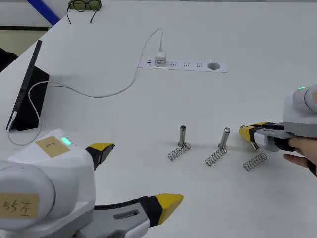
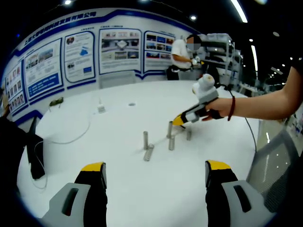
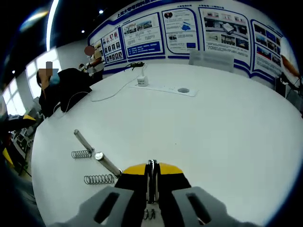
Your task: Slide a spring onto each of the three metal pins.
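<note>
Left gripper: you hold it at the near left. Its yellow-tipped jaws stand wide apart with nothing between them.
Right gripper: at the right, your jaws are clamped on the third slim silver metal pin.
Left pin and middle pin: both stand upright on the white table, with no spring on them.
Coiled wire springs: all three lie flat on the table. The left spring is at the left pin's foot and the middle spring at the middle pin's foot. The right spring lies just on the near side of your right gripper.

Left gripper gapes wide and low — right gripper pinched tight on a pin.
</note>
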The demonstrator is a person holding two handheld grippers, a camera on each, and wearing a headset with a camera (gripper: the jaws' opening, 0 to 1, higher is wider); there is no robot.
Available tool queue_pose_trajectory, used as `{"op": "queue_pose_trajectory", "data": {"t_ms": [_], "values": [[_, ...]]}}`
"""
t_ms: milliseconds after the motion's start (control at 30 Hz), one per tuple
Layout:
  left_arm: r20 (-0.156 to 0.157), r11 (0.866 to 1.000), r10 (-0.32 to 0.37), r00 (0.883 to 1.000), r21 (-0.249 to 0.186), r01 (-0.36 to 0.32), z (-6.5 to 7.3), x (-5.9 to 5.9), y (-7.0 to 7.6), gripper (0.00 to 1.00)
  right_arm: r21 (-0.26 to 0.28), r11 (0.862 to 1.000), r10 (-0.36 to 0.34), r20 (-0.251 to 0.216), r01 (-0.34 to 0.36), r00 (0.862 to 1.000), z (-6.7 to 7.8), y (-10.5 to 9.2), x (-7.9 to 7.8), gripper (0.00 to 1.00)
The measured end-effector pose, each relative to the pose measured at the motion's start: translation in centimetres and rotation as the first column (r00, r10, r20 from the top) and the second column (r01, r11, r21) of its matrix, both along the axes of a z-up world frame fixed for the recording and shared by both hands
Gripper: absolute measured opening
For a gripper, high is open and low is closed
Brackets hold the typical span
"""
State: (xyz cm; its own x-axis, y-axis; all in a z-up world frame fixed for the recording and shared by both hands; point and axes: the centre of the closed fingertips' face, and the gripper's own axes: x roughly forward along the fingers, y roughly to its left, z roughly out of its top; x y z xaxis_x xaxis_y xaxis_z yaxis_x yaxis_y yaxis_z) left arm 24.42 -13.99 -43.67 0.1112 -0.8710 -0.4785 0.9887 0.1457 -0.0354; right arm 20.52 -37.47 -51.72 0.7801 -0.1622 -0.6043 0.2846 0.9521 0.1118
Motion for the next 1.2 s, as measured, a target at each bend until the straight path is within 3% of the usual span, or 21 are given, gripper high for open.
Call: {"op": "queue_pose_trajectory", "data": {"t_ms": [333, 800, 1200], "values": [[0.007, 1.000, -0.013, 1.000, -0.018, 0.013, 0.5, -0.5, -0.2, 0.87, -0.024, 0.999, 0.022, 0.007, -0.022, 1.000, 1.3, 0.5, -0.8, 0.09], [0.015, 0.999, -0.003, 1.000, -0.034, 0.003, 0.9, -0.5, 0.3, 0.87, -0.090, 0.994, 0.055, -0.034, -0.058, 0.998, 2.4, 1.3, -2.4, 0.09], [0.019, 0.999, -0.014, 1.000, -0.036, 0.014, 0.9, -0.7, 0.3, 0.86, -0.100, 0.993, 0.057, -0.055, -0.062, 0.997, 2.2, 1.4, -2.9, 0.09]]}}
